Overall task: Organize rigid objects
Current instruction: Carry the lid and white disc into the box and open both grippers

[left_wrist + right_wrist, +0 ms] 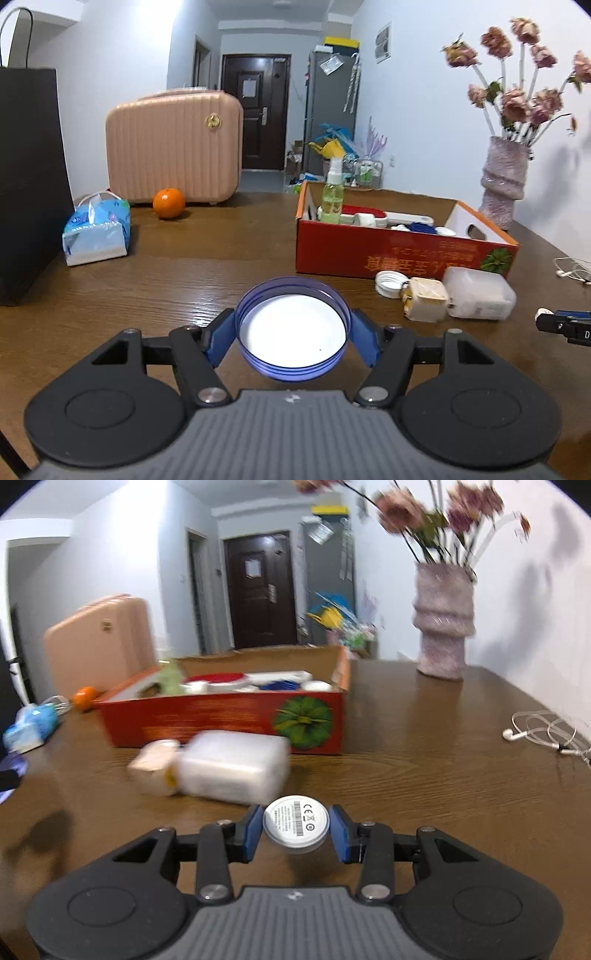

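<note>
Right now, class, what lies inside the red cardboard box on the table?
Inside the red cardboard box show a green spray bottle, a red-and-white tool, a blue lid and white caps. The near wall covers anything lower.

A lived-in home. A wooden bench (207, 258) holds a flower vase (504, 181) and tissues (96, 232). Behind stand a fridge (328, 107) and entrance door (255, 110).
</note>
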`<act>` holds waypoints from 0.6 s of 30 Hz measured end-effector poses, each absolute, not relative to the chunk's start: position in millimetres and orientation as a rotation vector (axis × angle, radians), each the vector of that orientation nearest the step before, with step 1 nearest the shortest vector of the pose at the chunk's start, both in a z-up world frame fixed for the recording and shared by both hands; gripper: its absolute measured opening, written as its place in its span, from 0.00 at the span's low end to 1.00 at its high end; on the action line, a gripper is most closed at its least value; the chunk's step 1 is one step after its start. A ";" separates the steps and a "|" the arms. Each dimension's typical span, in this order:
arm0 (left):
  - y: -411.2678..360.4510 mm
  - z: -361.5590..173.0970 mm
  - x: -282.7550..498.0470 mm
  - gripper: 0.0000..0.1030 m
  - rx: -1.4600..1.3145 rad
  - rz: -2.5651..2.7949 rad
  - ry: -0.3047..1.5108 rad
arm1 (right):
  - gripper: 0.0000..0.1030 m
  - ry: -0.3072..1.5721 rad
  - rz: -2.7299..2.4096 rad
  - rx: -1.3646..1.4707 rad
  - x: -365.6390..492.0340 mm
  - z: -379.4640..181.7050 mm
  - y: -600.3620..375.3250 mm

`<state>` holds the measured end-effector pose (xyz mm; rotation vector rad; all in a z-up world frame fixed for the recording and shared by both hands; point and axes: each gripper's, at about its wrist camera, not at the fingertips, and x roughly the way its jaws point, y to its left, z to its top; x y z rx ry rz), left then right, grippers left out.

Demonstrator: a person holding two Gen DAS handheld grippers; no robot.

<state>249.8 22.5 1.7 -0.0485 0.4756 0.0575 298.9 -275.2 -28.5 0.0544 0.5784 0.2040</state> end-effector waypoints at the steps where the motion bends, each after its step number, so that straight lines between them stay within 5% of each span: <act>1: 21.9 4.6 242.8 0.65 -0.047 0.043 0.469 | 0.38 0.565 0.220 0.049 286.1 -23.0 -270.0; 10: 5.2 24.0 191.9 0.65 -0.026 -0.064 0.388 | 0.38 0.456 0.306 0.063 202.9 20.7 -246.0; 18: 8.8 33.4 213.6 0.65 -0.052 -0.106 0.374 | 0.38 0.452 0.330 0.035 216.5 34.4 -240.9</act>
